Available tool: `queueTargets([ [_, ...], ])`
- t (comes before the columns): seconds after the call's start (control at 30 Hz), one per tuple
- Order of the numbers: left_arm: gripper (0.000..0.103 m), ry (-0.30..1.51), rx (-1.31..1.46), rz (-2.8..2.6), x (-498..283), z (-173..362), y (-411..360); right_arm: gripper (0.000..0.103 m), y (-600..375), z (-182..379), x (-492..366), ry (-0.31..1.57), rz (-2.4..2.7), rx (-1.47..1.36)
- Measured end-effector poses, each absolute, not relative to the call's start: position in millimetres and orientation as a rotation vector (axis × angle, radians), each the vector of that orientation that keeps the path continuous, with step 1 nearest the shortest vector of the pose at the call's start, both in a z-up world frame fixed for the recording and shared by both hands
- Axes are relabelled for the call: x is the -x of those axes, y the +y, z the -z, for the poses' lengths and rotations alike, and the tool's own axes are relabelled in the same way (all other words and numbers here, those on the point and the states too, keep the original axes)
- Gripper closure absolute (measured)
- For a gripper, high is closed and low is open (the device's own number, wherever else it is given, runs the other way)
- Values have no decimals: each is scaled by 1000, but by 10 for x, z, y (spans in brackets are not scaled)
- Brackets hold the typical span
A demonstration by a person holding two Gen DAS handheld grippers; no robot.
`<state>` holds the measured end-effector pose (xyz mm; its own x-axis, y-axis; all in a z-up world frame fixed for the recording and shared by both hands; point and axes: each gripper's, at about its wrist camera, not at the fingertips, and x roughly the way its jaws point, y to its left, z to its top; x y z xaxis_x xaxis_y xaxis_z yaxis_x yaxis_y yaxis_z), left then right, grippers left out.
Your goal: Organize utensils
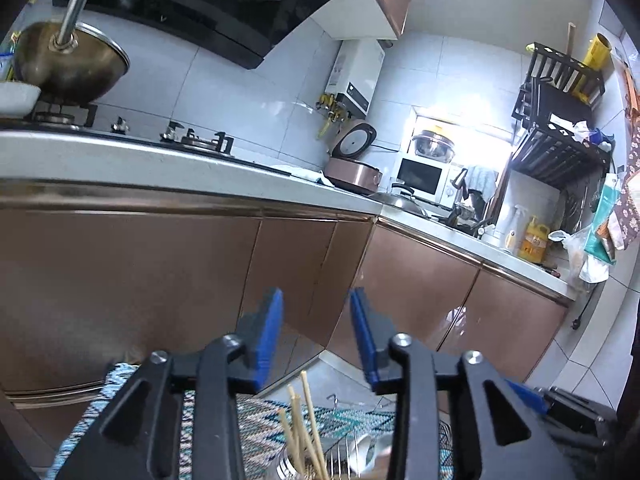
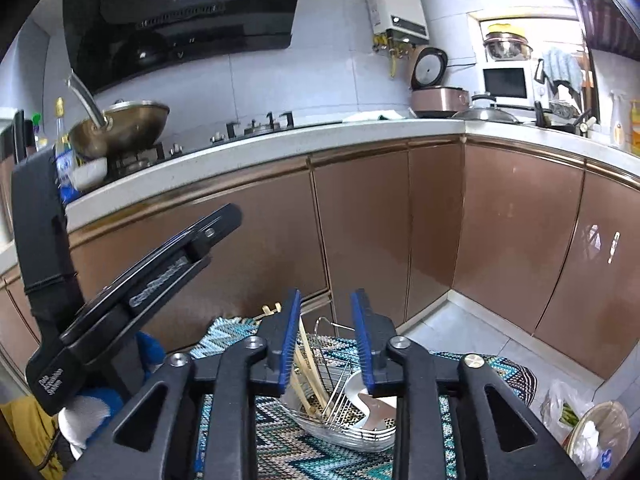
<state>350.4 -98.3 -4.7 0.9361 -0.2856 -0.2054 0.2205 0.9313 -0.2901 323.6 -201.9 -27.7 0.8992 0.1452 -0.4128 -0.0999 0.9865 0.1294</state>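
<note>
- The left gripper (image 1: pixel 316 300) has its jaws partly open with nothing between them.
- The right gripper (image 2: pixel 326 302) has its jaws partly open, also empty.
- Below both, the chopsticks (image 2: pixel 306 356) stand tilted in a wire rack (image 2: pixel 340 364) on a zigzag mat (image 2: pixel 280 436).
- A white spoon (image 2: pixel 370 402) lies in the rack, just beside the chopsticks.

This is a small kitchen. The walls (image 2: pixel 256 80) have pale shiny tiles. A white counter (image 2: pixel 280 142) bends round the corner, with brown cupboard doors (image 2: pixel 360 220) under it. A black hood (image 2: pixel 180 12) hangs over the stove (image 2: pixel 256 126). A white microwave (image 2: pixel 506 82) sits by a bright spot, maybe a window (image 1: pixel 460 124). The floor (image 2: pixel 480 336) has light tiles. A black rack (image 1: pixel 560 92) hangs on the wall.
</note>
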Motion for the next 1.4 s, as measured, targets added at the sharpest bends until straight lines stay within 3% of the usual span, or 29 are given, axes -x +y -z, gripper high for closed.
queueTargets([
  [0.23, 49, 272, 192, 231, -2940, -242, -801, 58, -1952, 26, -2730, 360, -98, -102],
  [0.73, 41, 273, 105, 175, -1664, -552, -450, 27, -1729, -229, -1496, 258, -42, -80],
  [1.0, 37, 272, 101, 148, -1139, -558, -266, 20, -1714, -160, -987, 234, 2, -100],
  [1.4, 37, 287, 120, 111, -668, -467, -49, 1, -1822, -47, -443, 201, 107, -113],
])
